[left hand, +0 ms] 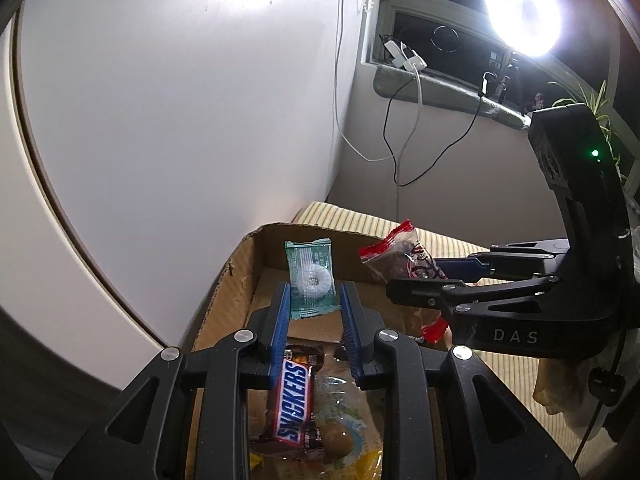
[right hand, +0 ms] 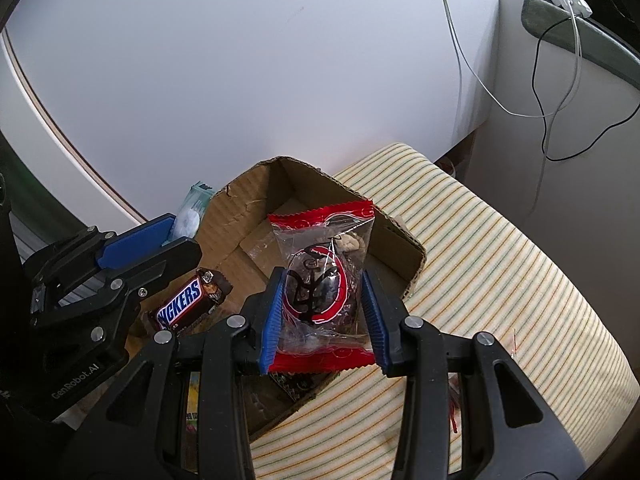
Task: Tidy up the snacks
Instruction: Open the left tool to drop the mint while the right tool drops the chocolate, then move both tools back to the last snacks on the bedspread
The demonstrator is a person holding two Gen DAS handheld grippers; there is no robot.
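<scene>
My left gripper [left hand: 314, 300] is shut on a green-wrapped ring mint [left hand: 310, 278] and holds it over the open cardboard box [left hand: 228, 280]. My right gripper [right hand: 324, 292] is shut on a red-edged clear snack packet [right hand: 324, 276], also above the box [right hand: 236, 208]. The packet shows in the left wrist view [left hand: 400, 260] with the right gripper [left hand: 412, 280] at the right. The left gripper [right hand: 176, 240] and the mint [right hand: 188, 216] show at the left of the right wrist view. A Snickers bar [left hand: 294, 408] lies in the box, also seen in the right wrist view [right hand: 180, 306].
The box sits on a striped cloth surface [right hand: 480, 260]. Other wrapped snacks [left hand: 340, 436] lie in the box beside the Snickers. A white round panel [left hand: 160, 120] stands behind. Cables [left hand: 400, 140] hang from a window sill, and a bright lamp [left hand: 524, 20] shines at top right.
</scene>
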